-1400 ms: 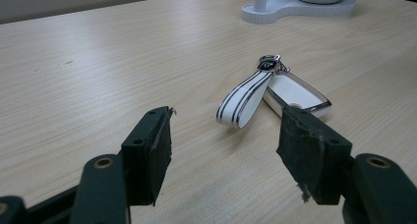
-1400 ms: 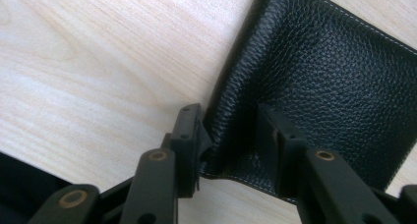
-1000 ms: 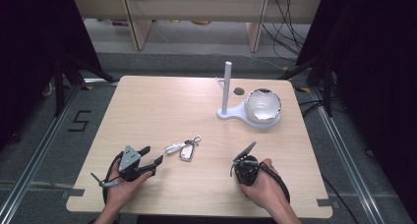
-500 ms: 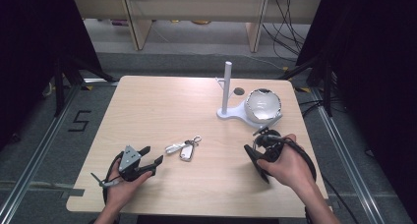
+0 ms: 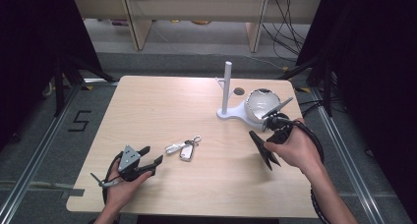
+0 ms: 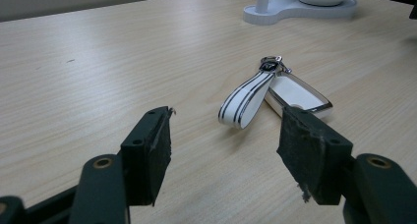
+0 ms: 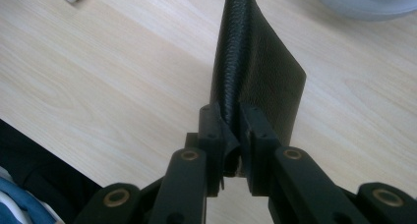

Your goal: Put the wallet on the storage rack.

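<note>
Your black leather wallet (image 7: 255, 71): pebbled grain, folded shut, clamped at one edge, lifted clear of the table, hanging tilted near the white stand's bowl. In the high view the wallet (image 5: 261, 149) slants down toward your side of the table.

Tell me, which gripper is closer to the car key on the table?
Left. The left gripper sits just beside the car key, open jaws pointing at it, not touching. The right gripper is farther off, near the white stand, pinching a black wallet.
</note>
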`<state>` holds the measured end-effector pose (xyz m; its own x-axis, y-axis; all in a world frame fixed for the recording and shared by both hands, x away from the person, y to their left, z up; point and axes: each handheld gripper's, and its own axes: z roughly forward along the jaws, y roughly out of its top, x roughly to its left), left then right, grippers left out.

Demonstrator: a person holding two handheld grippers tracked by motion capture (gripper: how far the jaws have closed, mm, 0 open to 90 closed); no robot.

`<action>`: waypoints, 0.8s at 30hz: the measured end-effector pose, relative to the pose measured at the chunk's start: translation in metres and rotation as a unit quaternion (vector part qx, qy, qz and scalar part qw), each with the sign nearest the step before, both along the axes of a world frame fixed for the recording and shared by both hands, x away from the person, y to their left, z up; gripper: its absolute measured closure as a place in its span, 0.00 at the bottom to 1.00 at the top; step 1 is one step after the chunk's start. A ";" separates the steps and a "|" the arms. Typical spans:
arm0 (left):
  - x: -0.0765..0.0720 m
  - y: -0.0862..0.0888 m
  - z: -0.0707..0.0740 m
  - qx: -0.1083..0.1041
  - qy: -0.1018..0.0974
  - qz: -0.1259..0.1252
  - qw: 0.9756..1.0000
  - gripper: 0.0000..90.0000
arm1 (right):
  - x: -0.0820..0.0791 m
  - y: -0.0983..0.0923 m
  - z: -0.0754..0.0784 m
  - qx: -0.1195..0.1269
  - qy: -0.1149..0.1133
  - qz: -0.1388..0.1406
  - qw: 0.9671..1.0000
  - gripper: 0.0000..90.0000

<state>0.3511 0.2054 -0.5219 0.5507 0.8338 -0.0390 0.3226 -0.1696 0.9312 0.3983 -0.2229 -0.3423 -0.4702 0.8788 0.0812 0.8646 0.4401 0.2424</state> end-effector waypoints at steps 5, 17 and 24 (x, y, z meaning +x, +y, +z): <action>0.000 0.000 0.000 0.002 -0.001 -0.002 1.000 0.40 | 0.009 -0.005 0.004 0.011 -0.015 -0.005 1.000 0.90; 0.000 0.000 0.000 0.003 -0.002 -0.003 1.000 0.40 | 0.026 -0.014 0.017 0.029 -0.024 -0.016 0.999 0.90; 0.000 0.000 0.000 0.000 -0.003 -0.003 1.000 0.40 | 0.035 -0.018 0.028 0.038 -0.027 -0.033 0.998 0.90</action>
<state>0.3514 0.2057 -0.5220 0.5561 0.8303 -0.0369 0.3169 -0.1708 0.9330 0.4334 -0.2409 -0.3143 -0.4169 0.9004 0.1247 0.8761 0.3615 0.3191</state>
